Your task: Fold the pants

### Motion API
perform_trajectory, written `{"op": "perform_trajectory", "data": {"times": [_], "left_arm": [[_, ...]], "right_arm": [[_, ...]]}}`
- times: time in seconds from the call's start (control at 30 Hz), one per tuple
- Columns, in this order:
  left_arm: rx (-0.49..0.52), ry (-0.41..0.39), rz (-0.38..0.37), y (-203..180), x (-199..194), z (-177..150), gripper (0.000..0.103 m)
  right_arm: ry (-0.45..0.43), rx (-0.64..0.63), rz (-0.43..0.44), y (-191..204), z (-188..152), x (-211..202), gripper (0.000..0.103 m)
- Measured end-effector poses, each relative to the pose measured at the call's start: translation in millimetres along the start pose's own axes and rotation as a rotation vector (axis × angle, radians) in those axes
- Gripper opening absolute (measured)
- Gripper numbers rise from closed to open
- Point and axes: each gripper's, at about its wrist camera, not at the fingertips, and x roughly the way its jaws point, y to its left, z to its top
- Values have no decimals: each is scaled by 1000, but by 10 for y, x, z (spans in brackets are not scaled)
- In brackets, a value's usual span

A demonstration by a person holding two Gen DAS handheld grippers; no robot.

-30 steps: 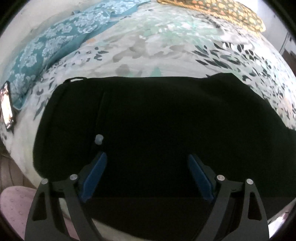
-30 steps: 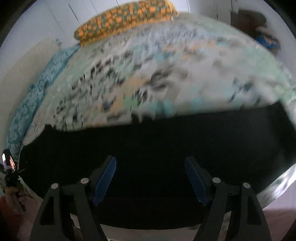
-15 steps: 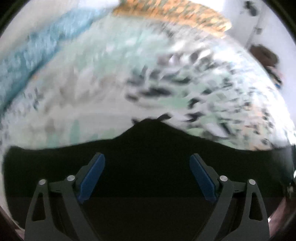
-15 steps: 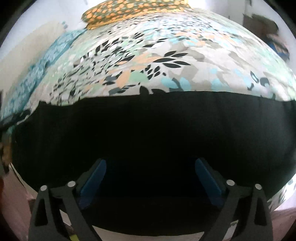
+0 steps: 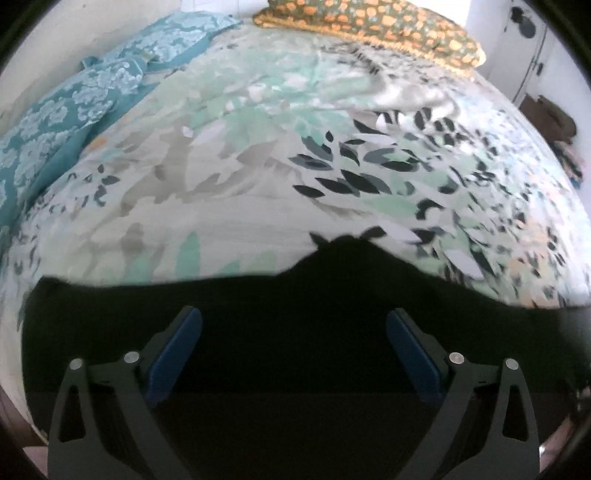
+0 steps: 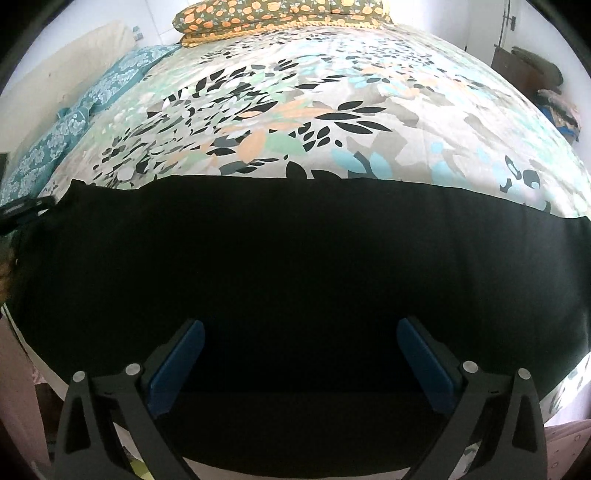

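Pants: black pants (image 6: 295, 266) lay spread flat on the bed's leaf-print bedspread (image 6: 332, 122), along the near edge of the bed, directly under and ahead of both claws.
Long axis: the dark cloth ran left to right across both wrist views, crosswise to the way the fingers pointed; its far edge was a fairly straight line in the right wrist view.
Left claw: the left claw (image 5: 293, 328) hung released, its blue pads wide apart with nothing between them, over the pants (image 5: 295, 314); contact with the cloth could not be told.
Right claw: the right claw (image 6: 301, 339) was likewise spread and empty, above the broad middle of the cloth.
Peak: in the left wrist view the far edge rose to a small point (image 5: 343, 245) just ahead of that claw, probably a bump or a corner of the fabric.
Which claw is nearer: both sat over the cloth; neither stood clearly closer to an end, and which end was the waist could not be made out.
Judgement: the next fold likely turned on taking one short end and carrying it along that left-right axis.
Surroundings: an orange-patterned pillow (image 6: 280, 14) lay at the far end of the bed, and a teal floral cloth (image 5: 74, 99) along the left side.
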Motion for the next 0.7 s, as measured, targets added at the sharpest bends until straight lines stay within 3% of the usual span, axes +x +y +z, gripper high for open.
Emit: {"op": "perform_trajectory", "data": {"times": [0.2, 0.33, 0.43, 0.57, 0.7], "left_arm": [[10, -28, 53, 242, -172, -364, 101], [-38, 36, 78, 415, 29, -492, 101], [-20, 28, 90, 338, 13, -474, 101], [9, -26, 37, 214, -154, -422, 101], [-17, -29, 66, 334, -142, -423, 101]], "right_arm": [[-1, 1, -17, 18, 4, 9, 103], [-3, 3, -27, 26, 12, 19, 103], [-4, 3, -29, 31, 10, 16, 103], [-8, 1, -30, 33, 5, 15, 103], [-9, -2, -32, 33, 6, 18, 103]]}}
